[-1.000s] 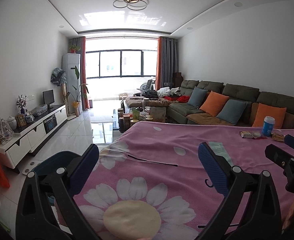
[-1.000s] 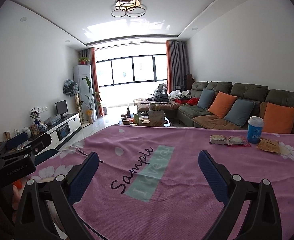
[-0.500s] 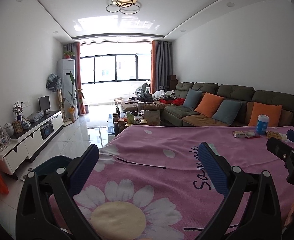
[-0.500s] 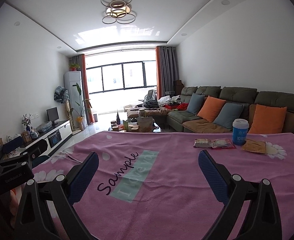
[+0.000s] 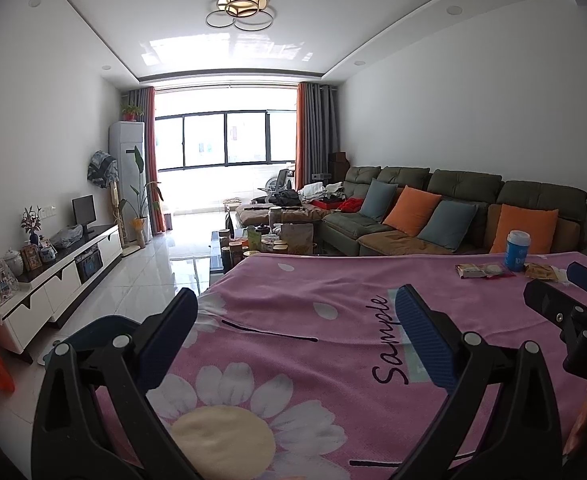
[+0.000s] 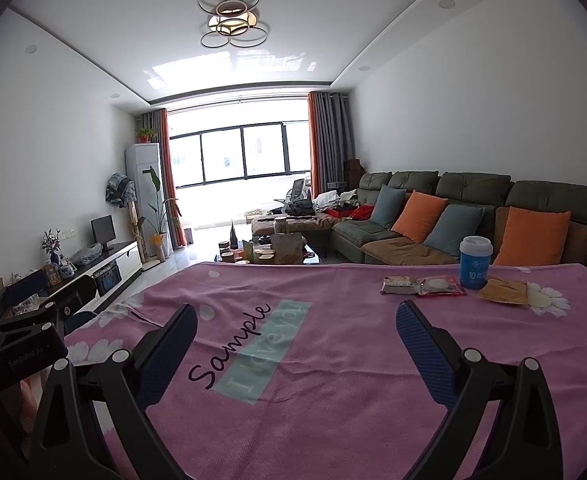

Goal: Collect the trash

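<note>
Wrappers (image 6: 421,285) lie just beside the blue cup (image 6: 475,262) on the pink tablecloth (image 6: 333,360); the cup's contents are hidden. Left gripper (image 5: 297,344) and right gripper (image 6: 297,346) gape wide, holding nothing, well short of the cup.

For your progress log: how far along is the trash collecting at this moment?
Nothing looks done. The blue cup, two snack wrappers and the brown packet lie on the pink tablecloth. In hand: nothing; the left gripper and right gripper hover with jaws open and empty. All pickups remain.
</note>
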`<state>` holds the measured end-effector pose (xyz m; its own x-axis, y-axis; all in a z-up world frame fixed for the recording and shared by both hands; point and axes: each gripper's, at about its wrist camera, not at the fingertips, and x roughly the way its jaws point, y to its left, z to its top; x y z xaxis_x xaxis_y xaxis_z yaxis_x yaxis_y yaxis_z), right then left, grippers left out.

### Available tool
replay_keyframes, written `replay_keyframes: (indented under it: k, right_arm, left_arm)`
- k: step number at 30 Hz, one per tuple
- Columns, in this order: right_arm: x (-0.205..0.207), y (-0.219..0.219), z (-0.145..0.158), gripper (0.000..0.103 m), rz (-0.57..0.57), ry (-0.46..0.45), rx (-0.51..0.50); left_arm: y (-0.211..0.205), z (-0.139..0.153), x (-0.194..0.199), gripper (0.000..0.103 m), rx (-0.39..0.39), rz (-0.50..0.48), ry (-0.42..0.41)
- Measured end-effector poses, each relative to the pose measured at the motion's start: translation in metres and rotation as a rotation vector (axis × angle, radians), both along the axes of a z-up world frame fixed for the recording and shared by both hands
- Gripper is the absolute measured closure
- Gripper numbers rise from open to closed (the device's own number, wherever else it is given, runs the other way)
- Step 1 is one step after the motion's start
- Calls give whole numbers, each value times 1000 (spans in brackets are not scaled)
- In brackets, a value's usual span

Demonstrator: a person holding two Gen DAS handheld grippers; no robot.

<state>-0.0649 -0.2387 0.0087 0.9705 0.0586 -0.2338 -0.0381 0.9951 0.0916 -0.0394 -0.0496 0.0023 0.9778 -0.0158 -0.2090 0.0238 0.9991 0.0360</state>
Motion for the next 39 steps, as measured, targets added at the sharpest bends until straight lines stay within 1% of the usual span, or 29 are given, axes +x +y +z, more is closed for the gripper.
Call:
replay_keyframes:
  k: [39]
  right_arm:
    - [-1,2,1,7,-14,-17,4]
  left_arm:
    - [-1,0,1,6,-7,13,-9]
